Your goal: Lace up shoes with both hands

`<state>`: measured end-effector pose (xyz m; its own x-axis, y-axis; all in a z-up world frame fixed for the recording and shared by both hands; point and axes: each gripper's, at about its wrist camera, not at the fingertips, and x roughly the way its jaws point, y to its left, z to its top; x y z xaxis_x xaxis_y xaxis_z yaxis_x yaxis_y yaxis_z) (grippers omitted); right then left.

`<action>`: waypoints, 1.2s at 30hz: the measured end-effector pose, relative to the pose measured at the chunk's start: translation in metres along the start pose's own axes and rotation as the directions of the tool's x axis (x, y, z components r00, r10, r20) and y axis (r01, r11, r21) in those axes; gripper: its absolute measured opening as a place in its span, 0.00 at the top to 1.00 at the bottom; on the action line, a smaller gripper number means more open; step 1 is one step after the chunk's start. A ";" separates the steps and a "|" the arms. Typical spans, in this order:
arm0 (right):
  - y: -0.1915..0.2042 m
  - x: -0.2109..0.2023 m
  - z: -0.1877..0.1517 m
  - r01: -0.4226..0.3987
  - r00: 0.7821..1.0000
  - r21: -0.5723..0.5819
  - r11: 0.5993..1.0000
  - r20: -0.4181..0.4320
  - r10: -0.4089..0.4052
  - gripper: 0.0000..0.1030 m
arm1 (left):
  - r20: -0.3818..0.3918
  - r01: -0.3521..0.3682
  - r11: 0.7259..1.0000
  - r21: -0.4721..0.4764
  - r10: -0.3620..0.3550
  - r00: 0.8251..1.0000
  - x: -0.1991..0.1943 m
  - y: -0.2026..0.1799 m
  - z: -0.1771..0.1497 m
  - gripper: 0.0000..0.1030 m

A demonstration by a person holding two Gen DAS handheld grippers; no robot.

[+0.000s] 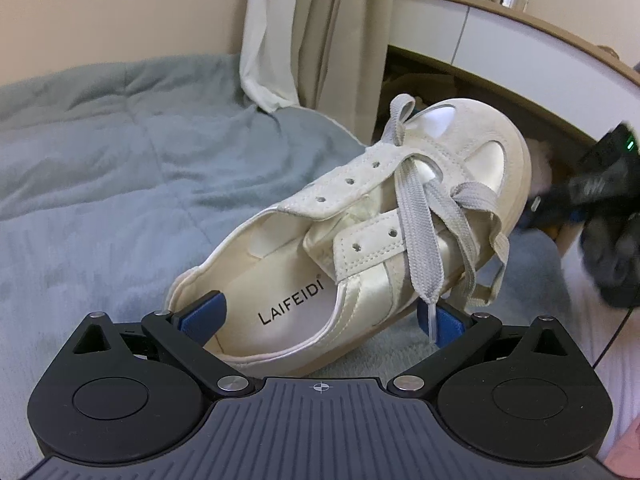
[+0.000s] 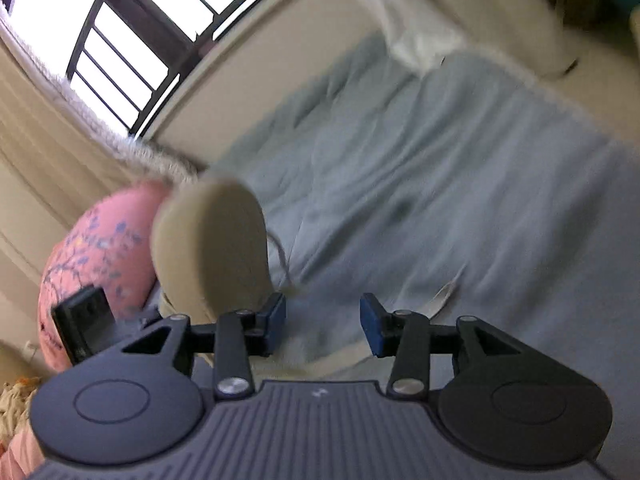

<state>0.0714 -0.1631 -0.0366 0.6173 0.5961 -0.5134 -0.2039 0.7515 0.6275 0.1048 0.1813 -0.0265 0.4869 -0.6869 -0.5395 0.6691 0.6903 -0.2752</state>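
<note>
A cream sneaker (image 1: pixel 352 240) with "LAIFEIDI" on its insole is tilted toe-up above the bed, and my left gripper (image 1: pixel 324 320) is shut on its heel end with the jaws wide apart. A flat grey lace (image 1: pixel 416 236) runs only through the eyelets nearest the toe. One loose end hangs over my left gripper's right-hand pad (image 1: pixel 444 326). The right wrist view shows the shoe's tan sole (image 2: pixel 212 248) at left. My right gripper (image 2: pixel 324 324) is open and holds nothing, to the right of the sole.
A grey-blue quilt (image 1: pixel 120 184) covers the bed beneath. A cream curtain (image 1: pixel 304 40) and a wood-edged white desk (image 1: pixel 500 40) stand behind the shoe. A black-gloved hand (image 1: pixel 612 248) is blurred at the right. Pink floral fabric (image 2: pixel 92 256) and a barred window (image 2: pixel 120 48) lie left.
</note>
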 end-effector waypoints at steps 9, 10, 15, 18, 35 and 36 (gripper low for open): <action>-0.010 0.046 -0.009 -0.139 0.984 0.068 0.988 -0.101 0.145 0.55 | 0.020 0.018 0.998 -0.052 -0.017 1.000 -0.001 0.010 -0.001 0.00; -0.007 0.048 -0.010 -0.146 0.983 0.062 0.987 -0.104 0.152 0.55 | 0.020 0.017 0.998 -0.053 -0.016 1.000 0.000 0.010 -0.001 0.00; -0.002 0.055 -0.010 -0.178 0.982 0.036 0.983 -0.062 0.180 0.53 | 0.009 -0.001 0.999 -0.054 0.001 1.000 0.002 0.011 -0.002 0.00; 0.001 0.061 -0.013 -0.154 0.985 0.029 0.988 -0.070 0.155 0.53 | -0.028 -0.042 0.998 -0.049 0.040 0.999 0.006 0.012 -0.005 0.00; -0.048 0.076 -0.017 -0.376 0.923 0.513 0.772 0.134 0.360 0.53 | -0.071 -0.064 0.996 -0.055 0.060 0.996 0.005 0.020 -0.010 0.00; -0.056 0.082 -0.017 -0.408 0.906 0.583 0.703 0.163 0.391 0.53 | -0.075 -0.066 0.996 -0.052 0.062 0.995 0.006 0.019 -0.010 0.00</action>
<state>0.1205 -0.1512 -0.1234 0.6033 0.7878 -0.1244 0.0478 0.1200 0.9916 0.1146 0.1932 -0.0432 0.4838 -0.6242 -0.6134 0.6054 0.7449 -0.2805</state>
